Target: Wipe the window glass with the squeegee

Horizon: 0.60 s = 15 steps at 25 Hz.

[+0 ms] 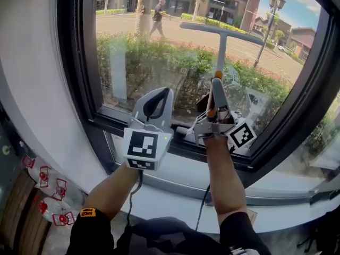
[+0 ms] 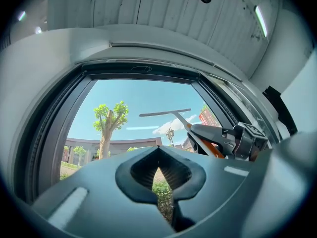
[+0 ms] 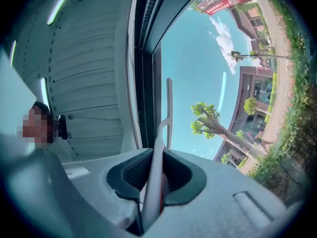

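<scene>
The squeegee (image 1: 220, 47) stands upright against the window glass (image 1: 175, 52), its T-shaped blade (image 1: 221, 31) high on the pane. My right gripper (image 1: 216, 92) is shut on the squeegee's orange-and-grey handle, just above the lower frame. In the right gripper view the handle (image 3: 154, 177) runs up between the closed jaws to the blade (image 3: 169, 108). My left gripper (image 1: 158, 95) hovers to the left of it, shut and holding nothing, pointing at the glass. From the left gripper view, the blade (image 2: 165, 113) and the right gripper (image 2: 237, 140) show to the right of the left gripper (image 2: 158, 163).
A dark window frame (image 1: 79, 73) surrounds the pane, with a white sill (image 1: 175, 174) below and a white wall (image 1: 32, 89) at left. Red-printed packets (image 1: 50, 195) lie low at left. Outside are a hedge (image 1: 138, 52), a walking person (image 1: 158, 17) and a street lamp (image 1: 273, 7).
</scene>
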{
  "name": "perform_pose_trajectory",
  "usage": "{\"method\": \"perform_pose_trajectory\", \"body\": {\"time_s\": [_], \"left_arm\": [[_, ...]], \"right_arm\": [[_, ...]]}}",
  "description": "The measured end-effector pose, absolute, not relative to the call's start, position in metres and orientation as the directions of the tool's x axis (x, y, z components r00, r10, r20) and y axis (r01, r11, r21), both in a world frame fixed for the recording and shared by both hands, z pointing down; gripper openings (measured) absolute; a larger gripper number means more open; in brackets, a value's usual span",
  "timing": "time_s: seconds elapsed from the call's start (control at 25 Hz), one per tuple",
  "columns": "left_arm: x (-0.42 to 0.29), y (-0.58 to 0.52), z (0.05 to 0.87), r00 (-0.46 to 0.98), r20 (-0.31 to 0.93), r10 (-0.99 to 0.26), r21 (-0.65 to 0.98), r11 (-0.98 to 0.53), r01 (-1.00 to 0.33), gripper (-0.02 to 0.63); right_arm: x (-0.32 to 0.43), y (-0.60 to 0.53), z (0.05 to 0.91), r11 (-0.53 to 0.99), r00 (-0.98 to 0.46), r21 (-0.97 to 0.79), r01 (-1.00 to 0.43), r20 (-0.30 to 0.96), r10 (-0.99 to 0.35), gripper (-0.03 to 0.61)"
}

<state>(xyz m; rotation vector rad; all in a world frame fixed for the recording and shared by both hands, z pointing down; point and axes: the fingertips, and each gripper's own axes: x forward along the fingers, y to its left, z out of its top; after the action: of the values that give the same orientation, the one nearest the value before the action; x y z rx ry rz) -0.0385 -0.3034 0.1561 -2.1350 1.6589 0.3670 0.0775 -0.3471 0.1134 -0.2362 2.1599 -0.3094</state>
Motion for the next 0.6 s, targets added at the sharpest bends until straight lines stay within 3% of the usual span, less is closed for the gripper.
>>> {"method": "perform_pose_trajectory", "body": {"time_s": [0.24, 0.6], "left_arm": [[-0.016, -0.312, 0.16, 0.255, -0.433, -0.865, -0.174, -0.197, -0.965, 0.018], [0.003, -0.327, 0.235, 0.244, -0.339, -0.909, -0.123, -0.214, -0.969, 0.018]], "right_arm": [[0.085, -0.346, 0.127, 0.95, -0.575, -0.313, -0.014, -0.775, -0.264, 0.049], [0.096, -0.337, 0.199, 0.925, -0.594, -0.379, 0.002, -0.744, -0.304, 0.051]]}}
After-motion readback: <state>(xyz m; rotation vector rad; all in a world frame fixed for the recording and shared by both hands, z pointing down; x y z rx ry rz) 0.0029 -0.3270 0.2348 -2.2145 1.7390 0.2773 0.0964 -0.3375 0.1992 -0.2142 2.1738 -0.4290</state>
